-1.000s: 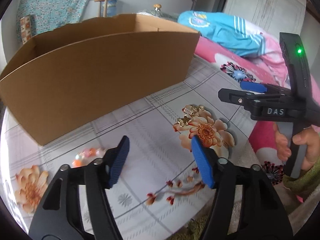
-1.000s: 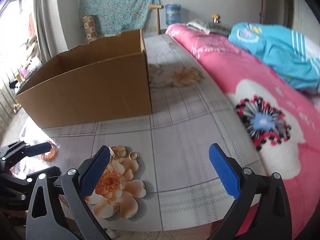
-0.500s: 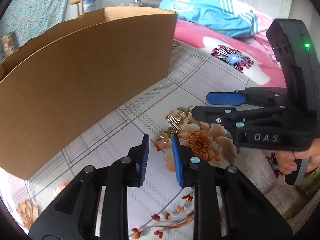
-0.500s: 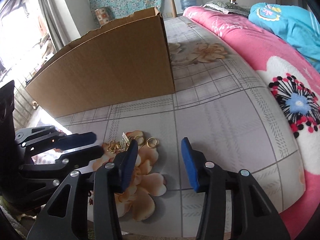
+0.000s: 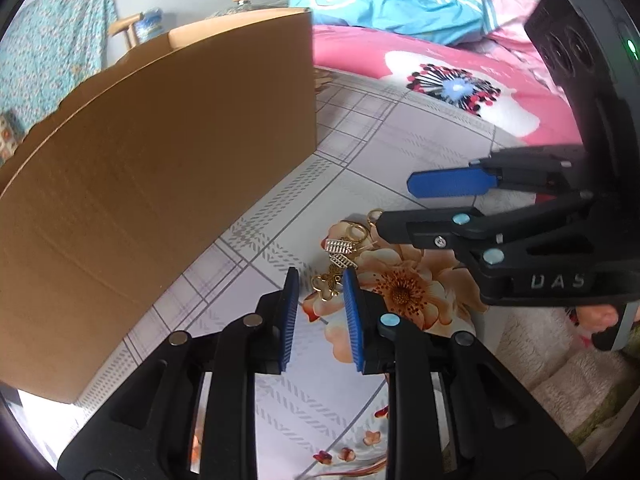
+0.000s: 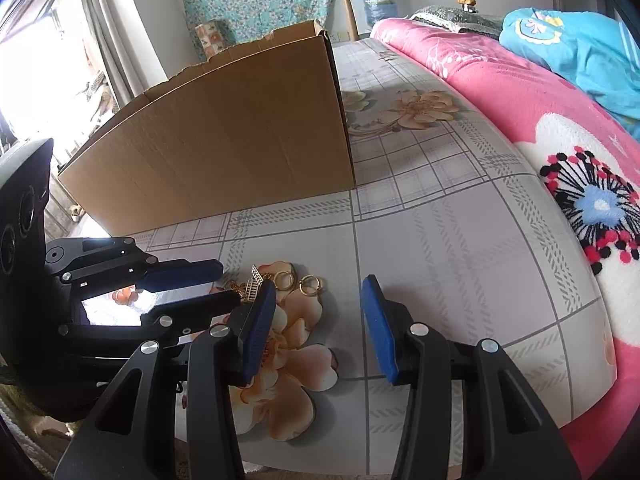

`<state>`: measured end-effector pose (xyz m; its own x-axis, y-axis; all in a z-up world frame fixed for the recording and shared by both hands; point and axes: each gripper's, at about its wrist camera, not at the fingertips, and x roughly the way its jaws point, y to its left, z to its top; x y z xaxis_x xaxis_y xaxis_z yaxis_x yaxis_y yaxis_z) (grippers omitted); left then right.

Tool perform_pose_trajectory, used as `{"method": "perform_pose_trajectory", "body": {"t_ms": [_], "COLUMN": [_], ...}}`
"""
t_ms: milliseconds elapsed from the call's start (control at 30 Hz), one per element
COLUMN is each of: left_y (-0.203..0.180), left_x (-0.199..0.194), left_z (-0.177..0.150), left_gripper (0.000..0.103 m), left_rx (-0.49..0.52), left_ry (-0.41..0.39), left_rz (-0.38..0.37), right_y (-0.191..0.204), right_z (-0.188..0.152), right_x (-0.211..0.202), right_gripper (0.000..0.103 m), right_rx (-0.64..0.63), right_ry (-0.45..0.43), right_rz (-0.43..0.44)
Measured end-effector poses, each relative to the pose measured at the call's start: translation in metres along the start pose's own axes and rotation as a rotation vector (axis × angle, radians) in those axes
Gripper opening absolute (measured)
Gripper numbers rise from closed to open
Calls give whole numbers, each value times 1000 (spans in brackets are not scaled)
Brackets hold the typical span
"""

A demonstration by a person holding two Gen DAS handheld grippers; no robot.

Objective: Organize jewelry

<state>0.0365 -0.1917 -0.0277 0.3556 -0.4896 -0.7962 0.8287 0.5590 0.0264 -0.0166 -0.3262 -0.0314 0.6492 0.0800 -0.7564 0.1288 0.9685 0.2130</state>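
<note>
A bed's grey checked floral sheet (image 6: 440, 240) held tangled gold earrings (image 5: 340, 256). The left tongs (image 5: 318, 280) were closing around them; the right tongs (image 6: 318, 300) stood half-spread, empty. Snagged pieces might lift together.

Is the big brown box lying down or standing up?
Standing up. The cardboard box sits upright on the checked bedsheet, its open top facing up and its torn rim showing. What is inside cannot be seen.

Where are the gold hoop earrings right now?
The hoop earrings lie on the sheet, at the printed flower's top edge, in front of the cardboard box.
</note>
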Motion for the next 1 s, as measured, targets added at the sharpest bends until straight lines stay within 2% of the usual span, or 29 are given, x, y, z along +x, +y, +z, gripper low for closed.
{"method": "perform_pose_trajectory", "body": {"t_ms": [233, 333, 967, 1000], "left_y": [-7, -9, 5, 5], "left_x": [1, 0, -20, -21], "left_z": [1, 1, -26, -26], "left_gripper": [9, 9, 9, 4], "left_rx": [63, 70, -29, -30], "left_ry": [5, 8, 44, 41], "left_rz": [-11, -6, 43, 46], "right_y": [0, 0, 10, 12], "right_z": [-1, 0, 1, 0], "right_x": [0, -1, -7, -8], "right_gripper": [44, 44, 44, 44], "right_rx": [2, -1, -30, -31], "right_ry": [0, -6, -26, -27], "right_rz": [5, 3, 28, 32]}}
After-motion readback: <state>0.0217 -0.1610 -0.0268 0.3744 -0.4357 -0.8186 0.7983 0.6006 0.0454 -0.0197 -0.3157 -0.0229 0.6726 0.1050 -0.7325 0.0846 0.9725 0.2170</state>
